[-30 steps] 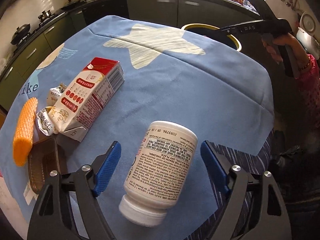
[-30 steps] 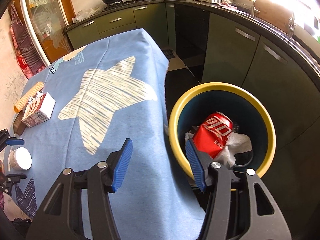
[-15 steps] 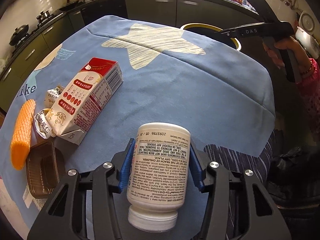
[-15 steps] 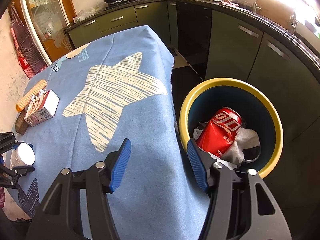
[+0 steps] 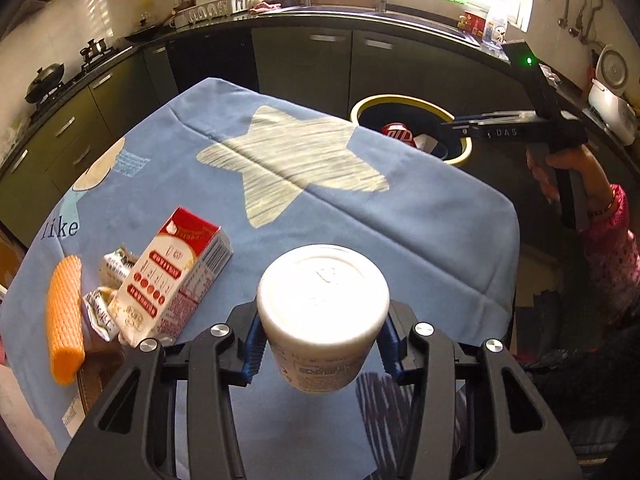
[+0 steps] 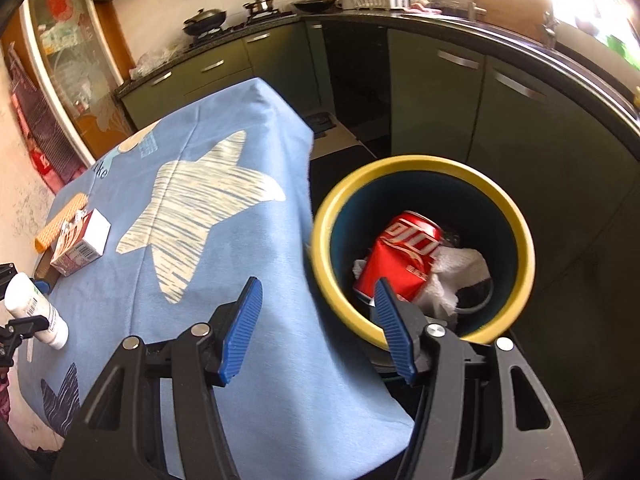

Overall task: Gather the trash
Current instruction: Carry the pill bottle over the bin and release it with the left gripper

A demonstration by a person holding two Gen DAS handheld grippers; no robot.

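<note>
Left gripper (image 5: 320, 344) is closing its jaws on the white cylindrical plastic bottle (image 5: 322, 312), which I am holding above the blue star-print tablecloth (image 5: 280, 200). I am seeing a red-and-white carton (image 5: 172, 276) nearby. Right gripper (image 6: 316, 328) is hanging open beside the yellow-rimmed bin (image 6: 520, 240).

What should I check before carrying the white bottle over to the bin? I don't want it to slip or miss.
1. Left tool pads pressing both sides of the white bottle, jaws closing: ok.
2. Bottle clear of the blue tablecloth: ok.
3. Bottle cap on tight: cannot tell.
4. Yellow-rimmed bin open, with room above the red can: ok.
5. Right tool empty but hanging by the bin's rim, possibly in the way: not ok.
</note>
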